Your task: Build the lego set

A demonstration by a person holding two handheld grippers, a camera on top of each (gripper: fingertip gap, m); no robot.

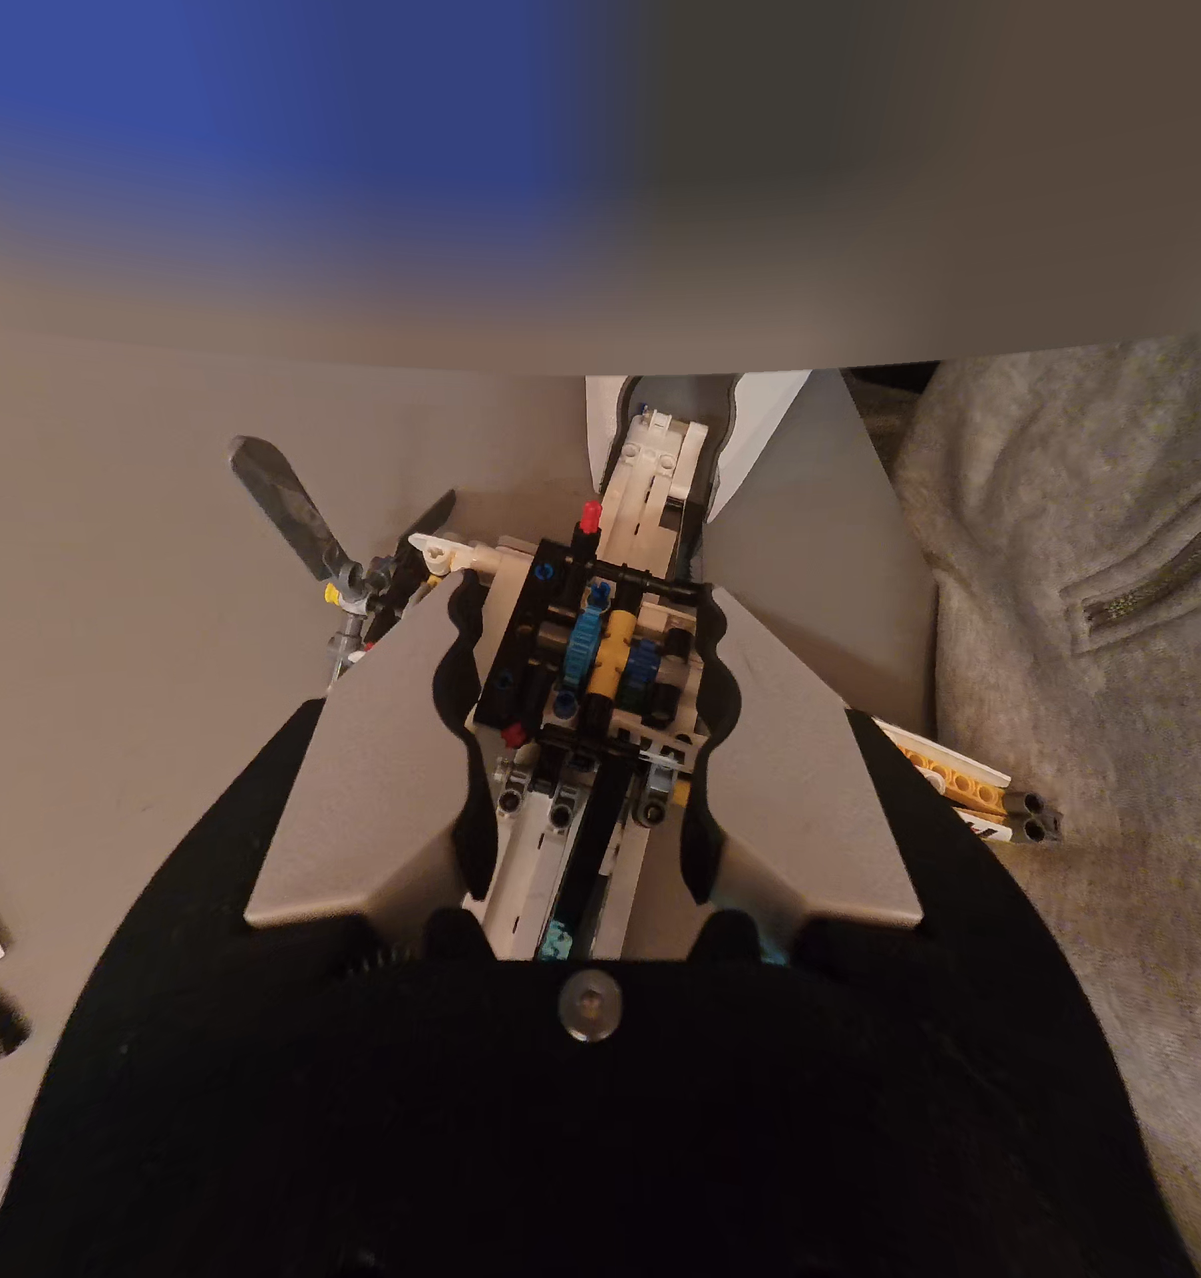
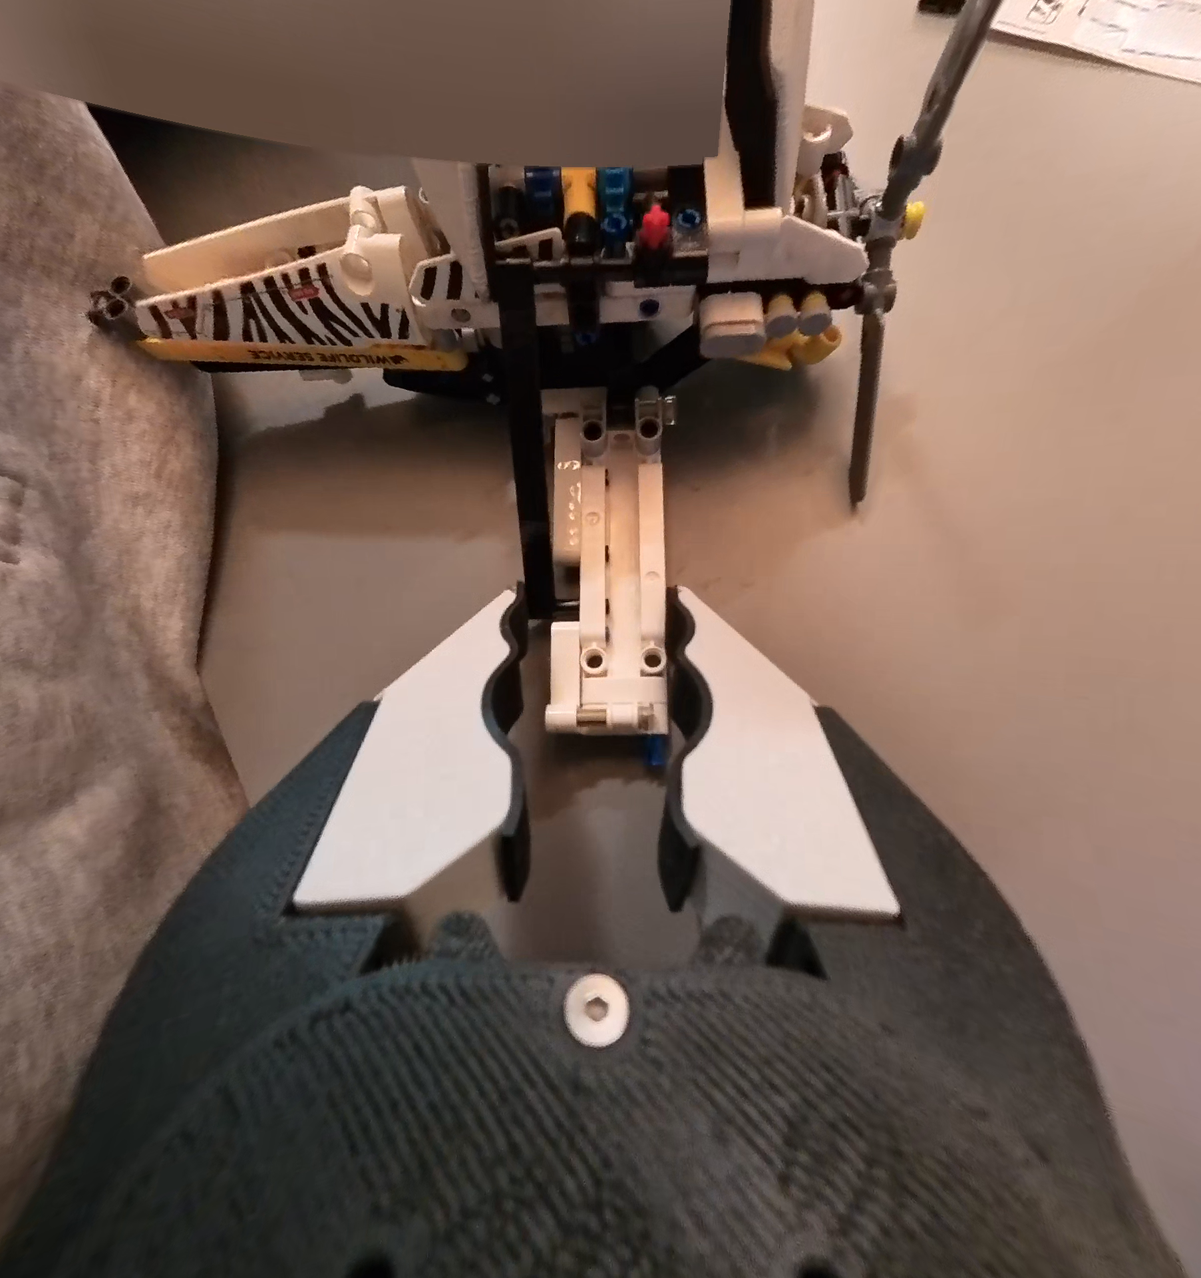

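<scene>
Lego plane (image 2: 583,276) centre frame, both views. Your left gripper (image 1: 587,698) clamped across gear-block fuselage. Right gripper (image 2: 601,691) narrowly parted, straddling white wing (image 2: 615,588), contact unclear. Risk: twisting wing sideways pops pins; propeller (image 2: 881,276) near table, may snag.

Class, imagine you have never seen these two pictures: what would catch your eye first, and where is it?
The half-built lego plane, with zebra-striped tail and grey propeller, fills the middle of the right wrist view, lying on the table. The right gripper has its fingers either side of one white wing. In the left wrist view the left gripper closes on the body, around its blue and yellow gears.
</scene>
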